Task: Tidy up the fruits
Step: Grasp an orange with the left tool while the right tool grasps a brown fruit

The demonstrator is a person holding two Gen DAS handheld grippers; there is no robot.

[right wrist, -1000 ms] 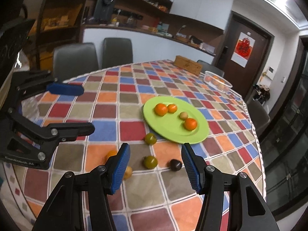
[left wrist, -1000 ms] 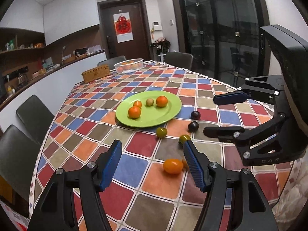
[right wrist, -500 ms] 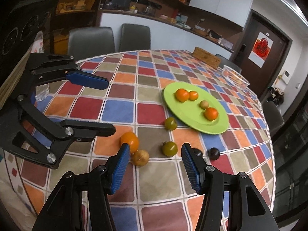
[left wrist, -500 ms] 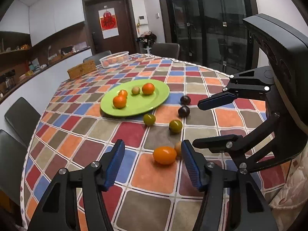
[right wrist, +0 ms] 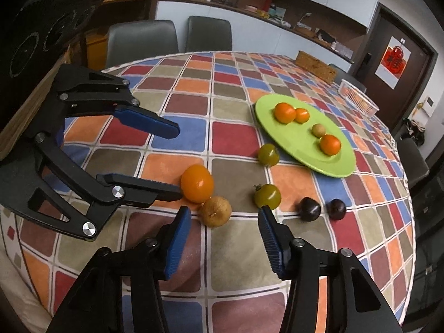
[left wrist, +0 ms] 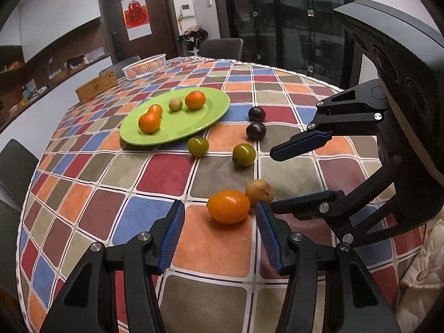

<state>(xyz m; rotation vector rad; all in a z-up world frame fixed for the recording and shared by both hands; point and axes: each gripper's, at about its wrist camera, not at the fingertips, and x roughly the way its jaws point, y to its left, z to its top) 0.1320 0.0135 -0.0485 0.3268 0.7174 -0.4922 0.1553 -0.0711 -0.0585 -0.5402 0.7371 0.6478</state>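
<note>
- Left tool (left wrist: 219,231) hangs low over the desk (left wrist: 144,172) with its jaws spread wide and nothing between them; the orange fruit (left wrist: 229,206) lies just ahead, between the fingertips and a touch toward the right-hand pad.
- Right tool (right wrist: 224,238) is wide open and empty too, and the tan fruit (right wrist: 216,211) sits dead ahead of its gap, just past the tips.
- Those two fruits touch each other, so each tool has its own target, side by side.
- In the left wrist view, the orange fruit's long axis runs across the gap, from pad to pad. My call: a short push forward puts it in the jaws.
- The tools crowd each other here. One finger of the left tool appears to reach right up to the orange fruit in the right wrist view.
- Farther out lie two green tomatoes (left wrist: 244,154) and two dark plums (left wrist: 256,131), loose on the cloth.
- The green plate (left wrist: 194,127) beyond them already holds four fruits; six are left, by my count.
</note>
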